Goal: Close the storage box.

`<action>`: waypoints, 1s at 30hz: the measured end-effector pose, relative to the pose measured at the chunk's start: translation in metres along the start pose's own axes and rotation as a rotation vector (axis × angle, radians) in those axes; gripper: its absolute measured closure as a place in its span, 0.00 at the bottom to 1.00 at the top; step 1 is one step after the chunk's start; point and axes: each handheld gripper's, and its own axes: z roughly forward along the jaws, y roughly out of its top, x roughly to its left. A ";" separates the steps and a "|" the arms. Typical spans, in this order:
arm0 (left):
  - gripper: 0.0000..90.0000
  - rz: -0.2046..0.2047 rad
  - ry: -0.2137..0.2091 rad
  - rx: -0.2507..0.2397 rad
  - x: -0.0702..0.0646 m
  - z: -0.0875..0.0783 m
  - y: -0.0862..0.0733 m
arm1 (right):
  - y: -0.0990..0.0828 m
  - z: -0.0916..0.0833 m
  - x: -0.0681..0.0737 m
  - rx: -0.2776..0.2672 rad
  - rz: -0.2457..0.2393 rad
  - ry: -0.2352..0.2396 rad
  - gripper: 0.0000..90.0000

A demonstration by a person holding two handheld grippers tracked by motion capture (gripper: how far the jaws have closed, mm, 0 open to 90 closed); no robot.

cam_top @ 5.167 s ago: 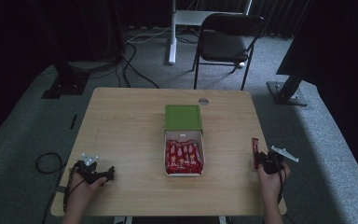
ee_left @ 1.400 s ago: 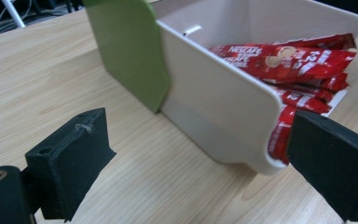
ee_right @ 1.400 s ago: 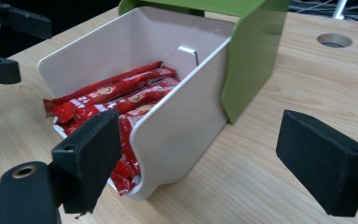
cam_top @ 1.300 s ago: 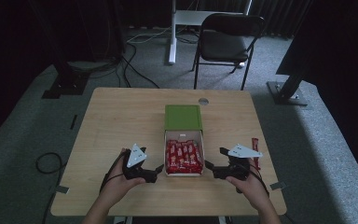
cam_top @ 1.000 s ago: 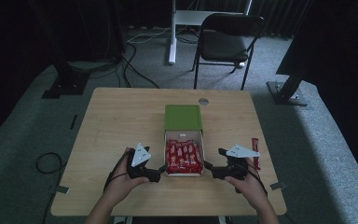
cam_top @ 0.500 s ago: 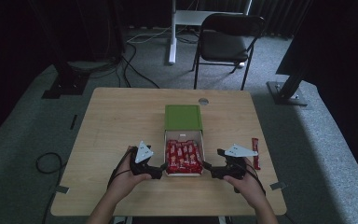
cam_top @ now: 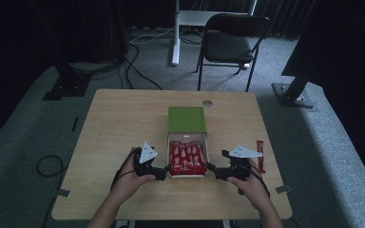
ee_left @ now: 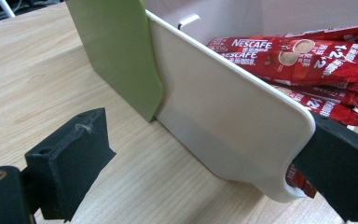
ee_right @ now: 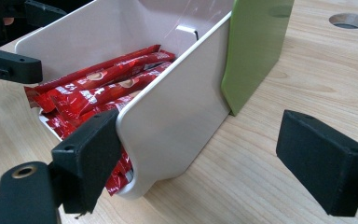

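Observation:
A white tray (cam_top: 188, 175) full of red Nescafe sachets (cam_top: 187, 158) is pulled out of its green sleeve (cam_top: 186, 118) at the table's middle. My left gripper (cam_top: 164, 172) is open at the tray's front left corner. In the left gripper view its jaws straddle the tray's side wall (ee_left: 223, 116), with the sachets (ee_left: 298, 51) behind. My right gripper (cam_top: 213, 169) is open at the front right corner. There, one jaw sits inside over the sachets (ee_right: 102, 88) and the other outside the wall (ee_right: 177, 112). A single loose sachet (cam_top: 260, 156) lies to the right.
The wooden table (cam_top: 123, 123) has a round cable hole (cam_top: 207, 102) behind the sleeve. A black chair (cam_top: 233, 38) and stand legs are on the floor beyond the far edge. Bare tabletop lies left and right of the box.
Both hands came in from the table's side edges to the tray's front corners. Over the last second each gripper crept closer, until its jaws straddle a side wall.

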 end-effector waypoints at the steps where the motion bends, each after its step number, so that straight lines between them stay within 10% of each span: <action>1: 0.07 -0.002 0.000 0.001 0.000 0.000 0.000 | 0.000 0.000 0.000 0.000 0.001 -0.001 0.15; 30: 0.07 -0.061 -0.020 0.013 0.012 0.013 0.007 | 0.007 0.009 -0.010 -0.007 0.022 -0.029 0.15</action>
